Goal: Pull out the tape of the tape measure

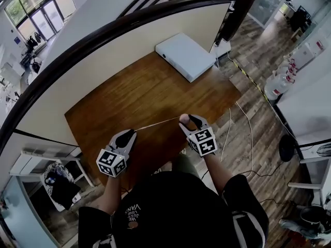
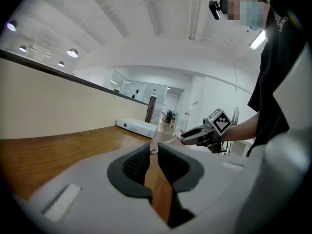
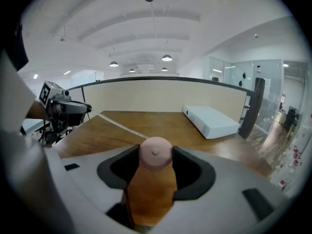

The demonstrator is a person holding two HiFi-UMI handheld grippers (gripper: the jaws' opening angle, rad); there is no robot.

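A round pink tape measure (image 1: 183, 119) (image 3: 155, 153) is clamped between the jaws of my right gripper (image 1: 187, 120) (image 3: 155, 156), which is shut on it above the wooden table (image 1: 150, 89). Its thin pale tape (image 1: 155, 123) (image 3: 116, 124) runs out leftward, taut, to my left gripper (image 1: 131, 133) (image 2: 153, 149). That gripper is shut on the tape's end hook (image 2: 153, 150), with the jaws almost touching. In the left gripper view the right gripper (image 2: 185, 139) shows ahead. In the right gripper view the left gripper (image 3: 82, 108) shows at the left.
A flat white box (image 1: 185, 56) (image 3: 212, 121) (image 2: 136, 126) lies on the table's far right corner. A cream partition (image 1: 129, 40) with a dark rail runs along the table's far side. White cables (image 1: 243, 119) trail over the wood floor at the right.
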